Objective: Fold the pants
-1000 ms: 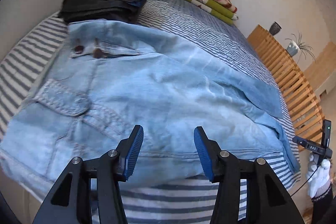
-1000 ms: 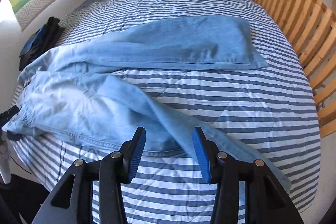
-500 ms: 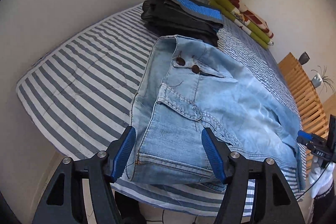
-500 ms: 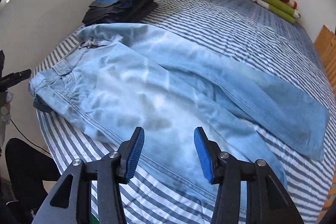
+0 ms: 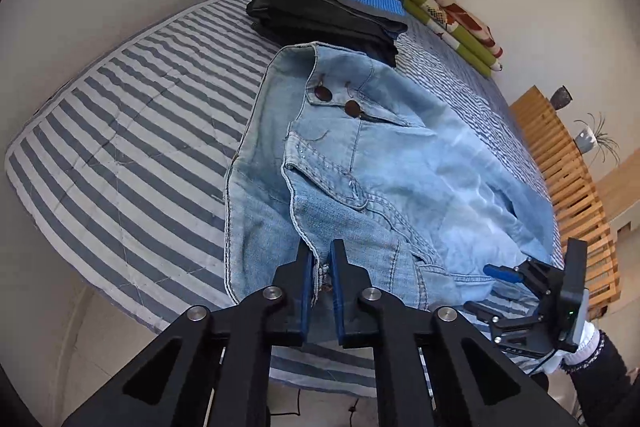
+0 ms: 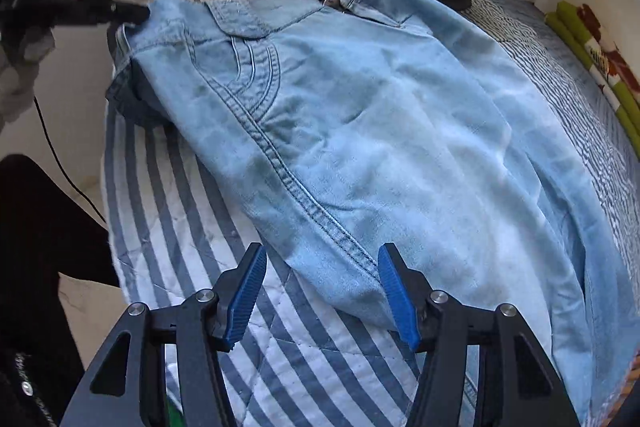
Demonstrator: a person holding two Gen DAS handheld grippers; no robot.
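While my left gripper [image 5: 321, 277] pinches the jeans' [image 5: 400, 163] waistband at the bed's [image 5: 132, 131] near edge, my right gripper [image 6: 322, 297], opening, straddles the side seam: denim may slip free.

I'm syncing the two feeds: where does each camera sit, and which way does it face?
Left wrist: on the left claw, looking down at the light blue denim jeans; its jaws are closing on the waistband, right claw at right.
Right wrist: on the right claw, jaws opening over a side seam; left claw upper left.
Shared: jeans, striped bed cover, stack of dark folded clothes.
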